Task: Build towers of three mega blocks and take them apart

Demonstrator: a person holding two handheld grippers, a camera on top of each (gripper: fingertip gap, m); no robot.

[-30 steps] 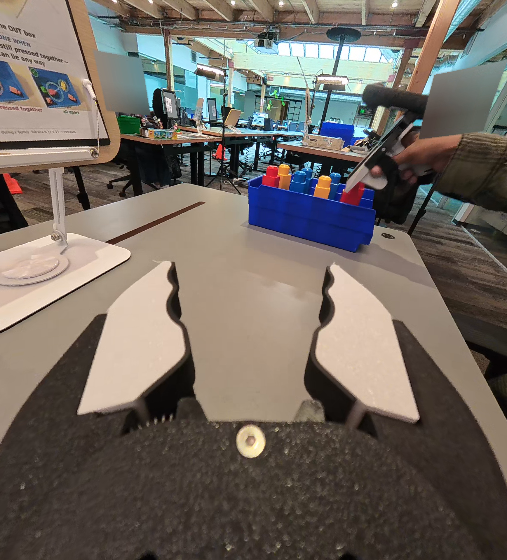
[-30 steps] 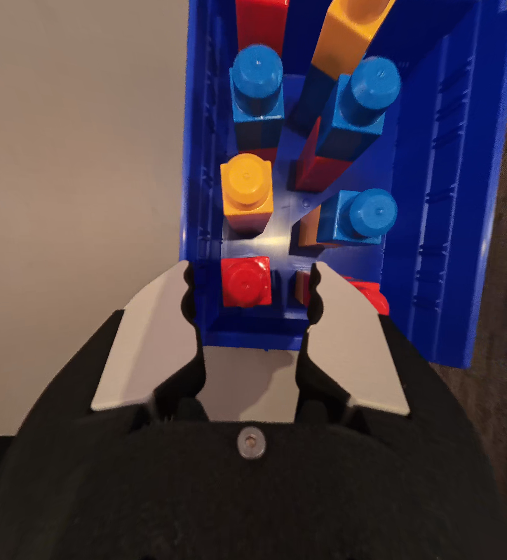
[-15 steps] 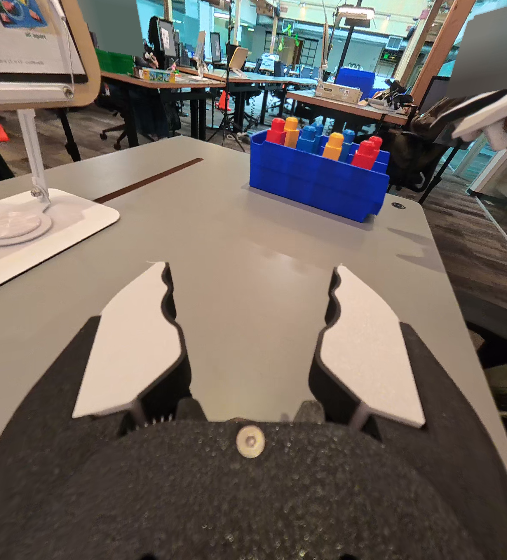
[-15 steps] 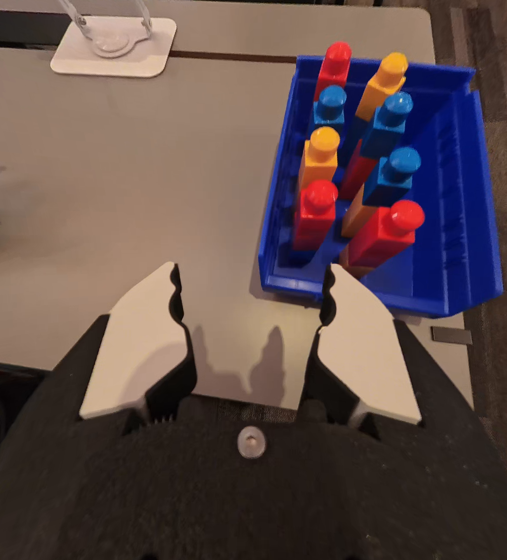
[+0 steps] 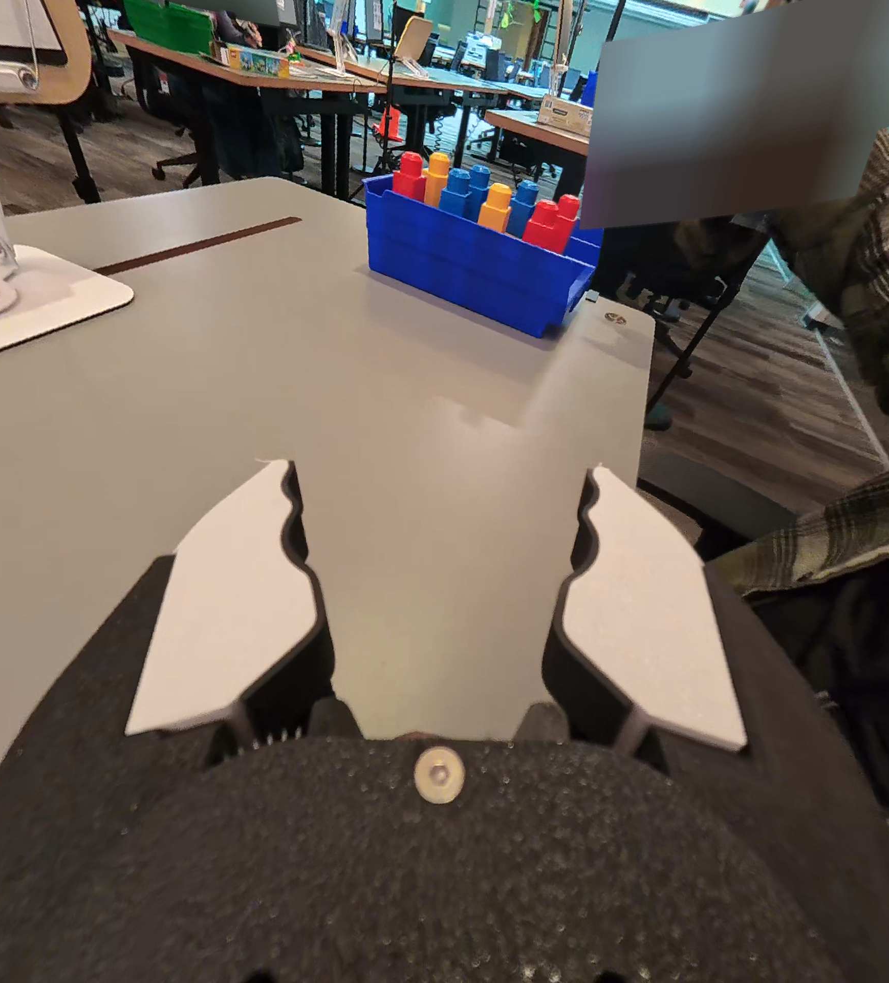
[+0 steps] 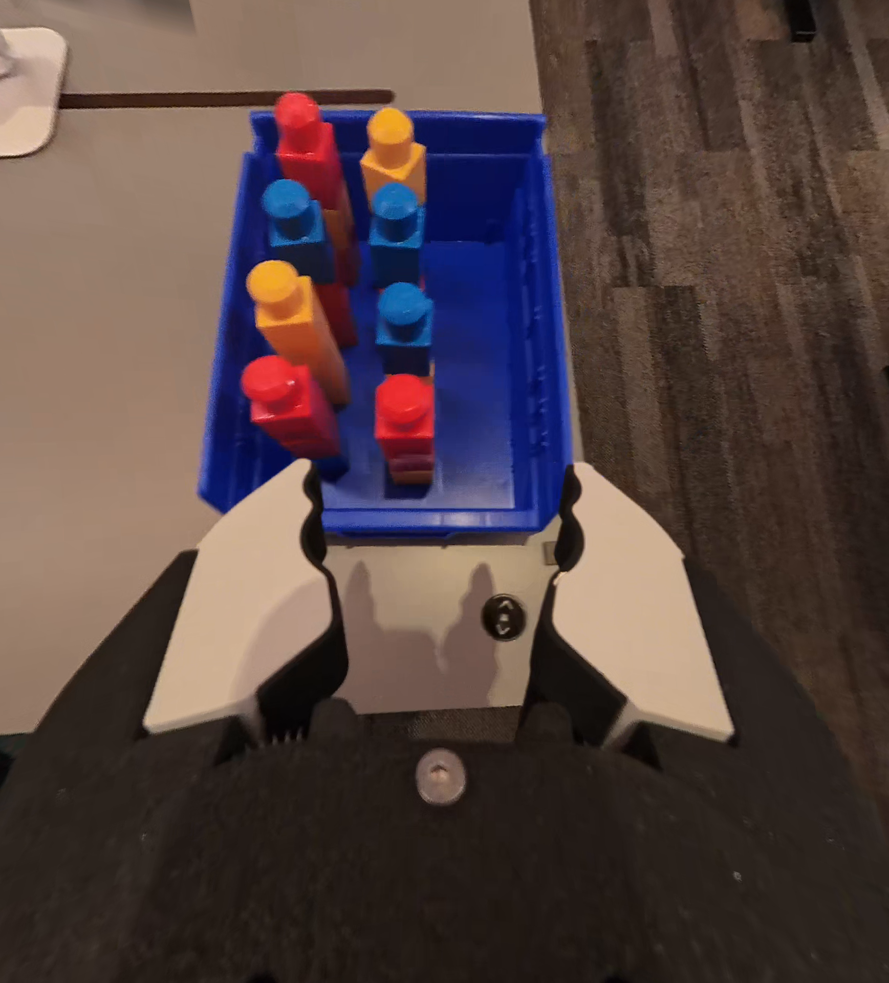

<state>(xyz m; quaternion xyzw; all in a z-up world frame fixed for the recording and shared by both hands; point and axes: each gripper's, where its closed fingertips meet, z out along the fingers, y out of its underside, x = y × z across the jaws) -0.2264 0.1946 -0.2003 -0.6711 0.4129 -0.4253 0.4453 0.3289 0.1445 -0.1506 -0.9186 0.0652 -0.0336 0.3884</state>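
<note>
A blue bin stands at the table's right corner and also shows far ahead in the left wrist view. Several block towers stand upright inside it in two rows, topped red, blue and orange. My right gripper is open and empty, held above and just in front of the bin's near wall. My left gripper is open and empty, low over the bare grey table, well short of the bin.
A white stand base with a sign board sits at the table's left. A dark seam strip runs across the table. A round black button sits near the table's corner. The person's plaid sleeve is at right. Wood floor lies beyond the table edge. The gap from one gripper's tips to the other's is roughly 55 cm. The right tips stand about 20 cm off the round black button.
My right gripper has lifted up and back from among the towers in the bin and now hovers in front of it, still open. The left view has tilted down and turned slightly.
</note>
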